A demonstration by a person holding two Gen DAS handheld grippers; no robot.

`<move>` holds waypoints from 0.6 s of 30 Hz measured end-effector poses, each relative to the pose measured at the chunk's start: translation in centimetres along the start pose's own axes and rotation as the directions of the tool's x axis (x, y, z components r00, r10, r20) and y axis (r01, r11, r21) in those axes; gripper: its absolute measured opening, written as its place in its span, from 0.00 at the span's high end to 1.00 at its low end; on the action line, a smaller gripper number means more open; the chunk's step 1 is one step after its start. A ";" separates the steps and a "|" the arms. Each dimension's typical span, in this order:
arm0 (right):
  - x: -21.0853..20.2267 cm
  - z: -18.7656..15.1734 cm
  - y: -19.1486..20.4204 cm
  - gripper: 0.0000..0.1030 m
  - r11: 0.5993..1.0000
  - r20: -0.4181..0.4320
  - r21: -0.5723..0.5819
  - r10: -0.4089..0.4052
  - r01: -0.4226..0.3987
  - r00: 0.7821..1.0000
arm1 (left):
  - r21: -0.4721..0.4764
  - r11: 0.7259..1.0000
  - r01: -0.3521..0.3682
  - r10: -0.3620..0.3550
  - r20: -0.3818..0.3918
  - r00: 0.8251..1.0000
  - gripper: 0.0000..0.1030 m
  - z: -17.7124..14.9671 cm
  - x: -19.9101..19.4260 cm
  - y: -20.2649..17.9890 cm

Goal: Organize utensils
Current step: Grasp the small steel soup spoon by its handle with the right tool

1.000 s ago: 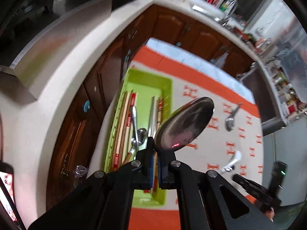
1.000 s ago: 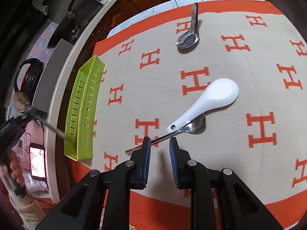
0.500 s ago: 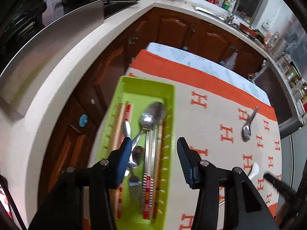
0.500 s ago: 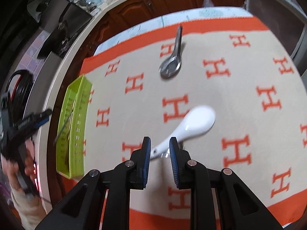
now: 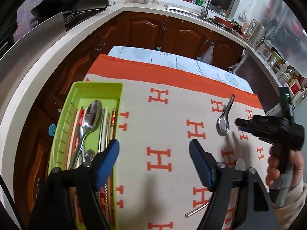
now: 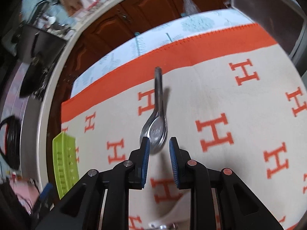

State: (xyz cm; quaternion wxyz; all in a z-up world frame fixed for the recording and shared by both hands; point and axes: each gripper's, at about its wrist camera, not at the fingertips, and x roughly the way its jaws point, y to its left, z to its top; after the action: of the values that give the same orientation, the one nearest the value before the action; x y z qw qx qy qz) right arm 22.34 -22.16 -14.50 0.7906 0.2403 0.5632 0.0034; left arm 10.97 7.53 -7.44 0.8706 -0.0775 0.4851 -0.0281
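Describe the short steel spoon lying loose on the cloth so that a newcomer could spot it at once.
On the cream cloth with orange H marks, look near its far orange border, away from the green tray. The short steel spoon lies there alone, handle toward the border, stubbier than the tray's long spoons.

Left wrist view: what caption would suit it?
Left gripper opening above green utensil tray; short metal spoon waits on the H-patterned cloth.

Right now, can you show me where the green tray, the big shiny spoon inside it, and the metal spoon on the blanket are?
green tray point(image 5: 99, 85): left wrist view, far rim.
big shiny spoon point(image 5: 93, 115): left wrist view, bowl.
metal spoon point(image 6: 156, 132): right wrist view, bowl.
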 end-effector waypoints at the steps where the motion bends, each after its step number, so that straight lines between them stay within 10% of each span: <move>1: 0.5 0.4 -0.1 0.79 1.000 -0.010 0.008 -0.002 0.002 1.000 | -0.004 1.000 0.002 -0.002 0.004 1.000 0.22 0.1 0.2 0.1; 14: 5.3 0.7 0.6 0.79 0.999 -0.053 0.023 -0.038 0.040 0.998 | -0.021 1.000 -0.023 0.023 0.019 1.000 0.20 1.2 2.3 -0.2; 18: 5.6 0.2 1.6 0.96 0.995 -0.028 -0.014 -0.095 0.094 0.995 | -0.038 0.999 -0.017 0.018 0.016 1.000 0.20 0.7 2.0 0.0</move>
State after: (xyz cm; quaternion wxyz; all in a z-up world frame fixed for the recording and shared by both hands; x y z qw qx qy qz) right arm 24.96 -19.27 -18.82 0.7834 0.2082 0.5850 -0.0271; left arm 12.60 7.38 -8.73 0.8731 -0.0900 0.4791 -0.0107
